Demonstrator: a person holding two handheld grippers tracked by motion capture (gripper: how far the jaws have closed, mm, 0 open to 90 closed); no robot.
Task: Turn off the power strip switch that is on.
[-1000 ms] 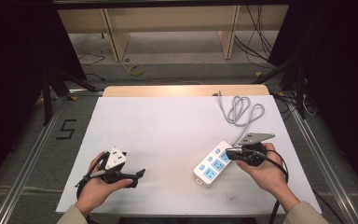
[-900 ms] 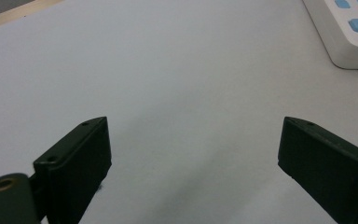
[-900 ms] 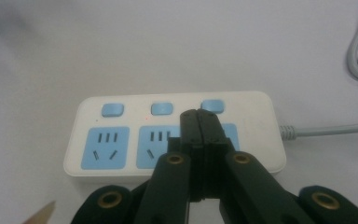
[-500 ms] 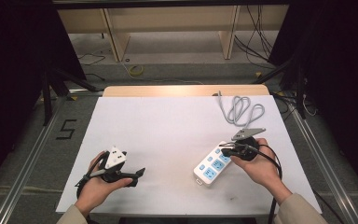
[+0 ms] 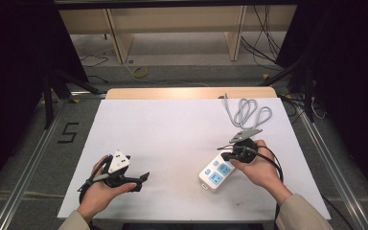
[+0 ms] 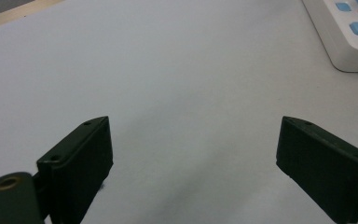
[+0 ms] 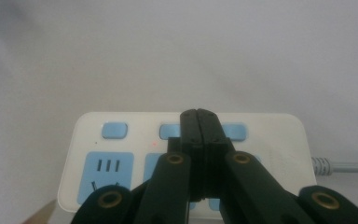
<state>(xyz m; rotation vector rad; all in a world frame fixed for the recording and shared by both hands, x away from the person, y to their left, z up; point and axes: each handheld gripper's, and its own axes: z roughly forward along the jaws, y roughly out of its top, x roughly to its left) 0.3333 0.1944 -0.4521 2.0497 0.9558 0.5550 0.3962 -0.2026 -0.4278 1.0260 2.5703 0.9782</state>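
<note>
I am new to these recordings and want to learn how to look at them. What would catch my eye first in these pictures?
First is the white power strip with light blue sockets and buttons, lying right of centre on the white table. The right tongs are shut and poised over its row of buttons, the middle one in the right gripper view. The grey cable lies coiled behind it, and the left tongs wait open at the near left.

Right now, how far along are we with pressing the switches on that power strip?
Early on. The power strip lies flat on the table, its cord coiled behind it. In hand: the right claw, shut, has its tips over the middle blue switch, where a small red light shows beside it; actual contact can't be confirmed. The left claw waits open over the bare table. The pressing itself looks left to do.
</note>
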